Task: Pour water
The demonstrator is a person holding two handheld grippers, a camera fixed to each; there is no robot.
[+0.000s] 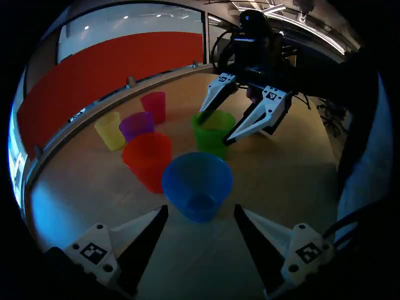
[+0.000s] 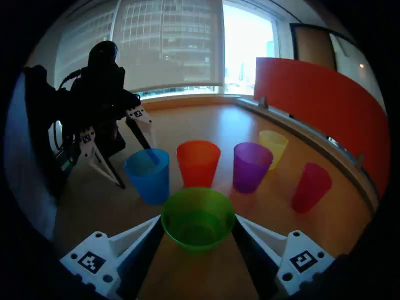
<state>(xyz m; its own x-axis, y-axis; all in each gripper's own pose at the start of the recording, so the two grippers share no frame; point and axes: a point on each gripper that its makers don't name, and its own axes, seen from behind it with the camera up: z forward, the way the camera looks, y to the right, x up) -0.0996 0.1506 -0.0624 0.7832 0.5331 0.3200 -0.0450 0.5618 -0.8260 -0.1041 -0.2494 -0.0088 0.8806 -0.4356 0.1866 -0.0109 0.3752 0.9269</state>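
Observation:
A blue cup [image 1: 197, 182] stands upright on the wooden table between the fingers of my left gripper [image 1: 200, 209], which is open with a gap on each side. A green cup [image 2: 198, 220] stands between the fingers of my right gripper [image 2: 197, 219]; its rim sits close against both fingertips, and the jaws are spread wide. Across the table, the left gripper view has the right gripper [image 1: 215, 130] flanking the green cup [image 1: 212, 132]. From the right gripper view, the left gripper [image 2: 136, 169] straddles the blue cup [image 2: 148, 175]. Whether either cup holds water I cannot tell.
Other upright cups stand close by: orange [image 1: 147, 160] [image 2: 198, 162], purple [image 1: 136, 125] [image 2: 251, 166], yellow [image 1: 110, 130] [image 2: 272, 142] and pink [image 1: 154, 106] [image 2: 311, 186]. A red partition [image 1: 100, 70] [image 2: 320, 100] runs along the table's railed edge. Bare table [image 1: 280, 175] lies beside the green cup.

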